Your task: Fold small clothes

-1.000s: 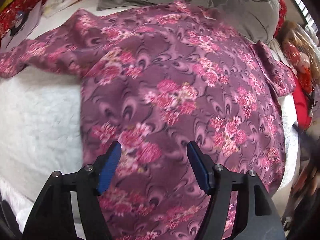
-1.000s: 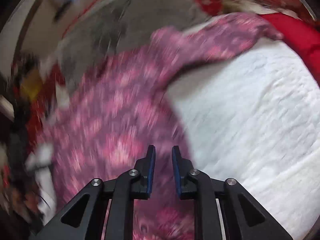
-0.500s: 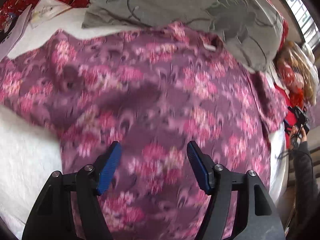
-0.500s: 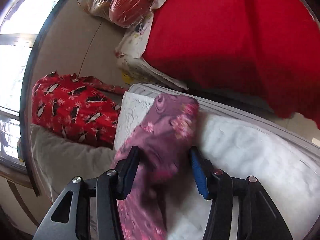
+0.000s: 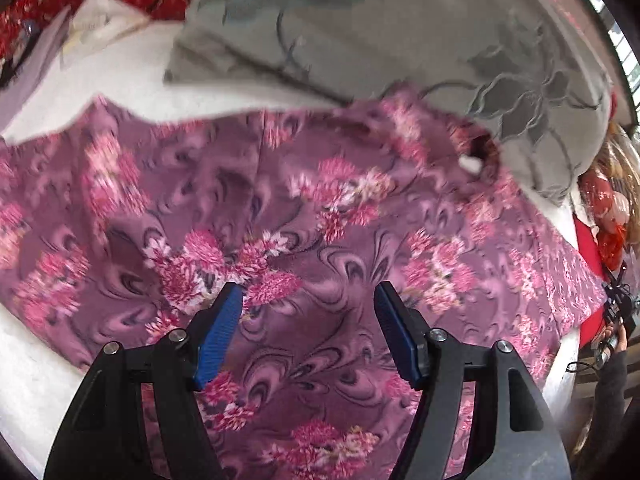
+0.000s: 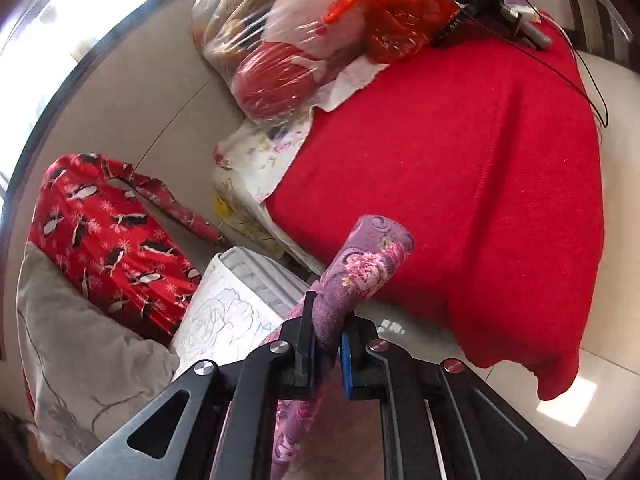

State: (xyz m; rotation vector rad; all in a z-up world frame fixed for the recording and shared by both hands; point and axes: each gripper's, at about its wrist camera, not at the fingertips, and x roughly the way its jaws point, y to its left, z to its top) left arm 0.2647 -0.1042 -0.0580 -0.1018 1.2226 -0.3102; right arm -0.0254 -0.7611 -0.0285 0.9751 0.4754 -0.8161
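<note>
Left wrist view: your left gripper [image 5: 308, 332] hangs wide apart and empty over the purple floral garment [image 5: 328, 240] spread across the white bedcover [image 5: 36, 380]; a grey embroidered pillow [image 5: 400, 40] overlaps its collar at upper right, closer than a second ago.

Right wrist view: your right gripper [image 6: 326, 344], jaws just closed, pinches the garment's sleeve [image 6: 360, 268], cuff projecting toward the red blanket [image 6: 460, 184]. Only here appear the penguin-print cloth [image 6: 104, 240] and plastic-wrapped doll [image 6: 288, 56].

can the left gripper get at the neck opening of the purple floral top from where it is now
Probably yes. The left gripper is open and empty over the purple floral top; the neck opening lies uncovered ahead, with only flat cloth between.
</note>
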